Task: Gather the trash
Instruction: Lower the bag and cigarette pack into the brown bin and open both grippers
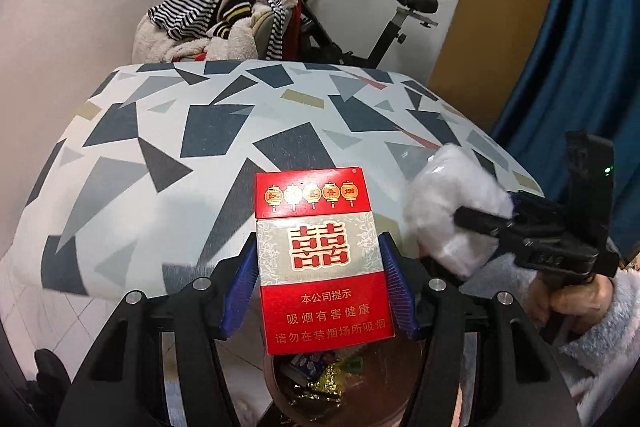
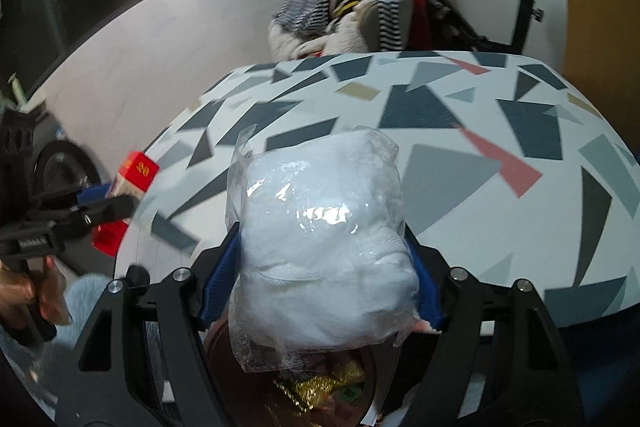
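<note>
My left gripper (image 1: 320,267) was closed on a red cigarette pack (image 1: 322,259), its blue ribbed pads pressing the pack's two narrow sides about halfway up, jaws roughly half open. The pack looked like stiff, glossy card, probably light and easy to crush, so the flat sides seemed the right place to grip. My right gripper (image 2: 326,267) was clamped wider around a clear plastic bag of white cotton-like stuff (image 2: 320,227), soft and bulging past the pads. I judged it nearly weightless and its film slippery, best squeezed across the middle. Both loads hung over a round bin (image 1: 320,383) holding gold foil and wrappers. Beyond lay the smooth table (image 1: 160,131), patterned with grey shards.
</note>
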Demonstrator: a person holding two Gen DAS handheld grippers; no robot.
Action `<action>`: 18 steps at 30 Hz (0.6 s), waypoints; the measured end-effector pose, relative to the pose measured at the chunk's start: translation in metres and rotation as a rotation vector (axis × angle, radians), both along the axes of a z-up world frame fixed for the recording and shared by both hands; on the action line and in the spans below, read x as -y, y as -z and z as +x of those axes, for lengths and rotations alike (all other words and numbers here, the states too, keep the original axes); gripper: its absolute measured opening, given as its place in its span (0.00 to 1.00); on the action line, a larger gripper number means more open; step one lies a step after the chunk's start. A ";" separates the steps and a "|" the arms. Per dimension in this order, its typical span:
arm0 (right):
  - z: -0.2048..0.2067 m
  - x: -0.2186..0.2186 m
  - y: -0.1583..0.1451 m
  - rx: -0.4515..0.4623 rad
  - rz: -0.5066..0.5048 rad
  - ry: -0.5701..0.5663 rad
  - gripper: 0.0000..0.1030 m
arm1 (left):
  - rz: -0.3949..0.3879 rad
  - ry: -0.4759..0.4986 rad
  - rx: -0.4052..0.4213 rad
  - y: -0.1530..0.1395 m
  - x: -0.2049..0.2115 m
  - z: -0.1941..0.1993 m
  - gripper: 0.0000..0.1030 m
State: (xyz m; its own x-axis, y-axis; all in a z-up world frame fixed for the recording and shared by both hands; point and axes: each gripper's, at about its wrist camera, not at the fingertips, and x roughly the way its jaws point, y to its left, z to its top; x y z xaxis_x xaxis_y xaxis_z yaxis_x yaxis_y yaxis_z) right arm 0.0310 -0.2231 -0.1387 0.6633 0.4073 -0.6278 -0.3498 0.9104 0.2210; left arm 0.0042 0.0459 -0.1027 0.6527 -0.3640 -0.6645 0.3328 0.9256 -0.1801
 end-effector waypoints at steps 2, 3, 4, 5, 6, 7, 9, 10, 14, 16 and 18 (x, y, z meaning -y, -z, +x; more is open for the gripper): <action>-0.007 -0.007 0.003 0.006 -0.018 -0.025 0.71 | 0.002 0.010 0.015 0.000 -0.002 -0.013 0.56; -0.013 -0.013 0.008 0.006 -0.037 -0.047 0.71 | 0.006 0.014 0.017 0.001 -0.002 -0.017 0.56; -0.016 -0.016 0.010 0.004 -0.046 -0.058 0.71 | 0.013 0.020 0.020 0.002 -0.002 -0.022 0.56; -0.022 -0.022 0.017 -0.010 -0.063 -0.079 0.71 | 0.019 0.024 0.023 0.004 -0.002 -0.026 0.56; -0.023 -0.025 0.017 -0.015 -0.065 -0.085 0.71 | 0.021 0.028 0.026 0.005 -0.002 -0.029 0.56; -0.027 -0.028 0.021 -0.024 -0.069 -0.099 0.71 | 0.017 0.035 0.028 0.006 -0.002 -0.033 0.56; -0.029 -0.035 0.022 -0.029 -0.074 -0.123 0.71 | 0.015 0.040 0.030 0.008 -0.004 -0.036 0.56; -0.032 -0.039 0.024 -0.034 -0.080 -0.144 0.71 | 0.015 0.037 0.031 0.009 -0.005 -0.037 0.56; -0.032 -0.044 0.033 -0.065 -0.080 -0.176 0.72 | -0.013 0.007 0.027 0.010 -0.015 -0.035 0.56; -0.032 -0.049 0.038 -0.094 -0.088 -0.188 0.72 | -0.030 -0.007 0.025 0.010 -0.021 -0.034 0.56; -0.034 -0.054 0.044 -0.121 -0.093 -0.213 0.72 | -0.030 -0.015 0.026 0.010 -0.024 -0.035 0.56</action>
